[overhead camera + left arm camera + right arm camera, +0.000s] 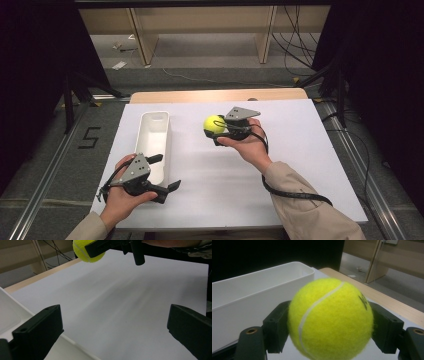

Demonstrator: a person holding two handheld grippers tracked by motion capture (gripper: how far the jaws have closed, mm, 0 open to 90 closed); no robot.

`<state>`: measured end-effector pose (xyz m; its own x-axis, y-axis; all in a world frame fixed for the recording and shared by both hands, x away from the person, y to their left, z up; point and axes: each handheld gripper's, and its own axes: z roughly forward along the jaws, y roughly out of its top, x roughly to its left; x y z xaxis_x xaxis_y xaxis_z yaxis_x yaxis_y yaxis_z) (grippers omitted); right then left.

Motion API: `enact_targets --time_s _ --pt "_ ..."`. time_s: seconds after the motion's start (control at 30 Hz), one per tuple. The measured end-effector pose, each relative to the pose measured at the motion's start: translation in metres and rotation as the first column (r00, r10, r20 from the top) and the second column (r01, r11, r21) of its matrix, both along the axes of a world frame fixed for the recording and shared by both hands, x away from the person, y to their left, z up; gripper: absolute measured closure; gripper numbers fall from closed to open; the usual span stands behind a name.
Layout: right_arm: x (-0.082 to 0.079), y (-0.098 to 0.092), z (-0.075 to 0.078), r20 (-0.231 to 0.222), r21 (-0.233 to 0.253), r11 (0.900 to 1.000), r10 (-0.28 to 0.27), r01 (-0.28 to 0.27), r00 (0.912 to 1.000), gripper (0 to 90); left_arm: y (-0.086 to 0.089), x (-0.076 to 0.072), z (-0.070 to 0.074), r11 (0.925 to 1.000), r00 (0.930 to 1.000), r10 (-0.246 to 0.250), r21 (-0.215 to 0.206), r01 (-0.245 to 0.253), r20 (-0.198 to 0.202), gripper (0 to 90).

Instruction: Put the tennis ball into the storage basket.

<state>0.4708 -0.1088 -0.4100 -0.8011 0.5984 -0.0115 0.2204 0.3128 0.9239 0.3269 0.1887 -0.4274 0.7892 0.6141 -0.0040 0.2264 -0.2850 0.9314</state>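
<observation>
Nearest me, my left gripper (162, 175) rests low on the white sheet (280, 150), jaws spread wide with nothing between them. It sits at the near end of the white bin (154, 135), one jaw over the rim; I judge I keep it there to steady the bin or simply to stay out of the way.

Further out, my right gripper (329, 322) has its jaws closed on the tennis ball (330, 318), one pad on each side across the widest part. The ball is held off the sheet. A grip across the middle seems right, since a round, fuzzy ball would squirt out of an off-centre pinch.

Beyond the ball, in the right gripper view, lies the bin's long wall; the ball sits beside it, not yet over the opening. Likely next step: carry across and drop in.
</observation>
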Motion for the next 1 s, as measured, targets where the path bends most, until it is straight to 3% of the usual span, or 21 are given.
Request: enact_targets --time_s 1.0 --pt "0.002 0.017 0.001 0.002 0.005 1.0 0.026 -0.026 0.9997 26.8 0.0 0.0 0.0 1.0 1.0 -0.002 -0.001 0.002 -0.001 0.0"
